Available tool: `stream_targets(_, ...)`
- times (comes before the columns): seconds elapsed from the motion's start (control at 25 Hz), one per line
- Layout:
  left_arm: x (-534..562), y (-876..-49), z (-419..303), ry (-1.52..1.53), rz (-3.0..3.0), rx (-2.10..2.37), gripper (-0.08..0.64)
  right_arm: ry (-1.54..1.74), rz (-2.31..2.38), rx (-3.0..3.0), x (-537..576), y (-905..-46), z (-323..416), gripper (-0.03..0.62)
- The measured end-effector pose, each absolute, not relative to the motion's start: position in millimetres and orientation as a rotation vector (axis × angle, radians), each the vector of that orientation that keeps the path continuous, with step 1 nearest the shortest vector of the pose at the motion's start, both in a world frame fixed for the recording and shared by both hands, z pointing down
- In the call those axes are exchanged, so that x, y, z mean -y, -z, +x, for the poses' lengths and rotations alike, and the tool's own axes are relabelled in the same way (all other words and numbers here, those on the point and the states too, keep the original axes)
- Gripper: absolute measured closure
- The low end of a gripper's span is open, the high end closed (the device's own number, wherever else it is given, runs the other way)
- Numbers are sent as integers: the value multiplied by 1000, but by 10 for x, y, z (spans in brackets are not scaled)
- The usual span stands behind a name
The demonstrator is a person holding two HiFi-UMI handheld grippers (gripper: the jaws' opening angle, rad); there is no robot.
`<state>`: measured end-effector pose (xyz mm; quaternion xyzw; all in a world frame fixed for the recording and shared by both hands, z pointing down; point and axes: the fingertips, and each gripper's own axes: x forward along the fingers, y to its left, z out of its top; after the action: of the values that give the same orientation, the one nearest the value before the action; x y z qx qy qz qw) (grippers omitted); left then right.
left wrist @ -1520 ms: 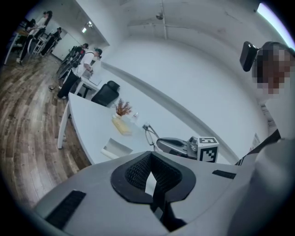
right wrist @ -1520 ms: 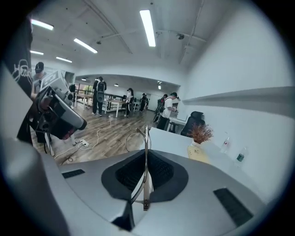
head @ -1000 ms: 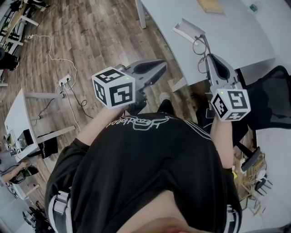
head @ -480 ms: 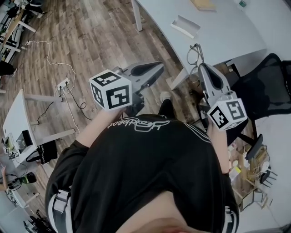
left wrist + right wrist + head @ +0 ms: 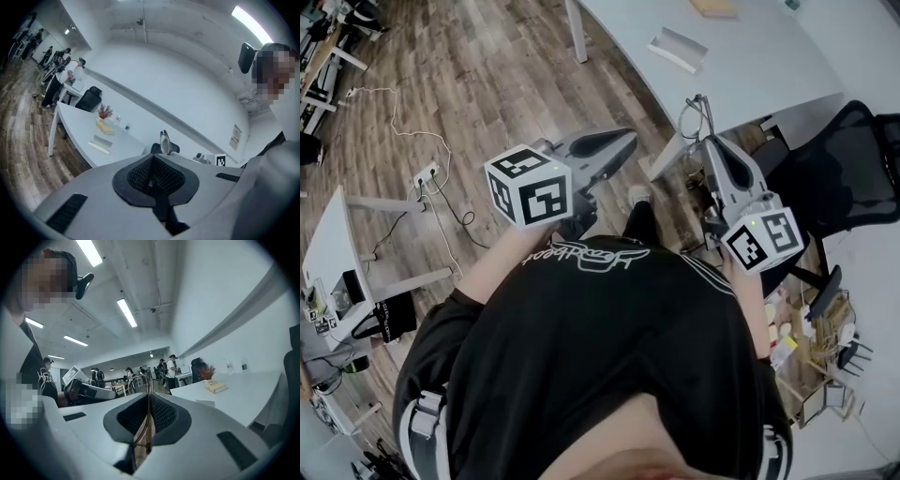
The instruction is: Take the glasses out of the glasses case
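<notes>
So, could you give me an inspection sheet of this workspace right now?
Surface: pale grey table.
Job's things: white glasses case lies on the table; glasses held in the air, away from it.
Clutter: tan book and small plant on the table.
Grippers: left gripper shut, empty; right gripper shut on the glasses.
Cables: white cable runs over the wood floor to a power strip.
Surroundings: black chair beside the table; people at far desks.
</notes>
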<state>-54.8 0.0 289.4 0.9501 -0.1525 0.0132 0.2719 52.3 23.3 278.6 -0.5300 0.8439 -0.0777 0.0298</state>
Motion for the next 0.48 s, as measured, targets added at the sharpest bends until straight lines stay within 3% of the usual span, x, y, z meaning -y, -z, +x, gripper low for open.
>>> stream_targets(0.48,-76,-2903,-565,-27,2558,387,554,253,-1639,-2595,-322,-2818,452,572)
